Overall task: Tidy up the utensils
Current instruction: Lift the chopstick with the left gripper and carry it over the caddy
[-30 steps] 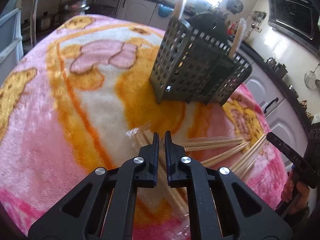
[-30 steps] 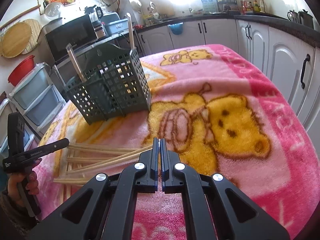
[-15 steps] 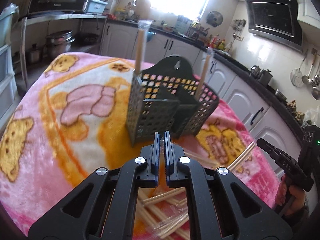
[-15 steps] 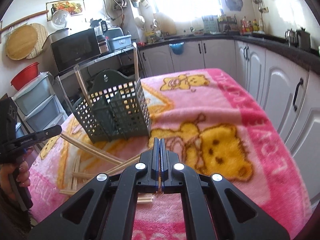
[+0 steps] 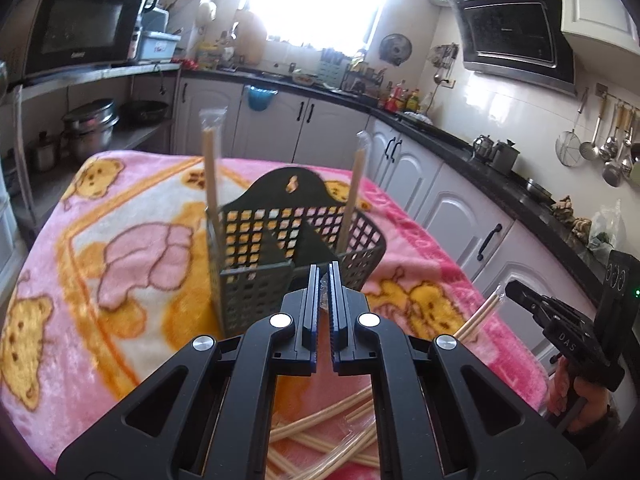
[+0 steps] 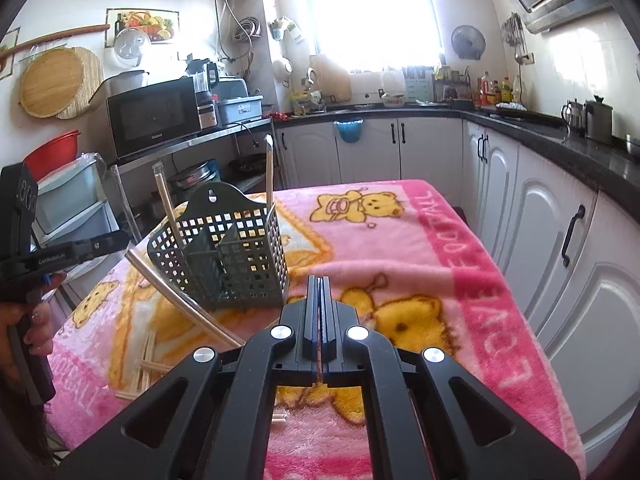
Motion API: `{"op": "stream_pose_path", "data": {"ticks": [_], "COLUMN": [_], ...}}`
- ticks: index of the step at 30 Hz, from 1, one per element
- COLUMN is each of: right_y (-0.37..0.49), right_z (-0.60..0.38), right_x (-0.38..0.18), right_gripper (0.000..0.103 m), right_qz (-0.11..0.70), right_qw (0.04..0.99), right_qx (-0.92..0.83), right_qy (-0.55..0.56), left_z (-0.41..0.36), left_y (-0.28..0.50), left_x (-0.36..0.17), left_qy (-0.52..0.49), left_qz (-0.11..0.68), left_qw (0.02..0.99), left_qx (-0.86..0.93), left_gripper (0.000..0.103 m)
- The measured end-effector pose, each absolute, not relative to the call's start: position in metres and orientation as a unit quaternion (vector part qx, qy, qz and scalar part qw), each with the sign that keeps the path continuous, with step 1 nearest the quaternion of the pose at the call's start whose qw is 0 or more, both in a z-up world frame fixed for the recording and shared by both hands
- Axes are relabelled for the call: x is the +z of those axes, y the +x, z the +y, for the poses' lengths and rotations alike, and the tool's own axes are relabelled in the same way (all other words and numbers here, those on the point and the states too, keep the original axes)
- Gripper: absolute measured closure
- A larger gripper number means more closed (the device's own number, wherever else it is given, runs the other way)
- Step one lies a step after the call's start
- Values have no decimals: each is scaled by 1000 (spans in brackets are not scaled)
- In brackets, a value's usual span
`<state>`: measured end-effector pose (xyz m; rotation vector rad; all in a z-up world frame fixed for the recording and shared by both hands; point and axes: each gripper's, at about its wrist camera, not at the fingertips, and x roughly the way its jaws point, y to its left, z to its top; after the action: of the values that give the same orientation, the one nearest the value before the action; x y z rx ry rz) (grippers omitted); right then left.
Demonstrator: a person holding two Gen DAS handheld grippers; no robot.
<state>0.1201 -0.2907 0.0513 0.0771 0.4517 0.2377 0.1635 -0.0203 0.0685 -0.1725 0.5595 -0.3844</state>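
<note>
Left tongs [image 5: 325, 276] pinch a wrapped chopstick pair, raised toward the caddy [image 5: 296, 240] at frame centre for insertion. Right tongs [image 6: 321, 288] pinch another pair, ready.

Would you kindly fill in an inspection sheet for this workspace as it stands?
Surface: pink bear blanket covers the table.
Job's things: green caddy upright, two wrapped chopstick pairs standing in it; loose chopsticks on the blanket.
Clutter: nothing seen.
Grippers: left gripper shut on a wrapped pair; right gripper shut on a pair.
Cables: cord by the microwave.
Surroundings: kitchen, white cabinets, bright window.
</note>
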Motion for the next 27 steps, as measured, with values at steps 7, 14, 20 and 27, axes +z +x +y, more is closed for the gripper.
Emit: {"op": "stream_pose_path", "data": {"ticks": [7,14,20,27], "right_y": [115,111,108,107], "right_z": [-288,-285,-287,-289], "right_x": [66,84,99,114], "right_gripper": [102,102,102,102], "right_qz": [207,188,170,154], "right_qw": [971,975,978,981], "right_qx": [118,120,118,120], "right_qy": [32,19,17,12], "left_z": [-35,-51,-66,-79], "left_y": [164,167,167,167], "left_x": [84,98,112,129], "left_qy": [-70,-55,-43,-31], "left_qz": [259,246,233,220], "left_qw": [941,940,940,941], "left_qx": [-206,-229,-244,-256], "left_gripper": [101,101,101,101]}}
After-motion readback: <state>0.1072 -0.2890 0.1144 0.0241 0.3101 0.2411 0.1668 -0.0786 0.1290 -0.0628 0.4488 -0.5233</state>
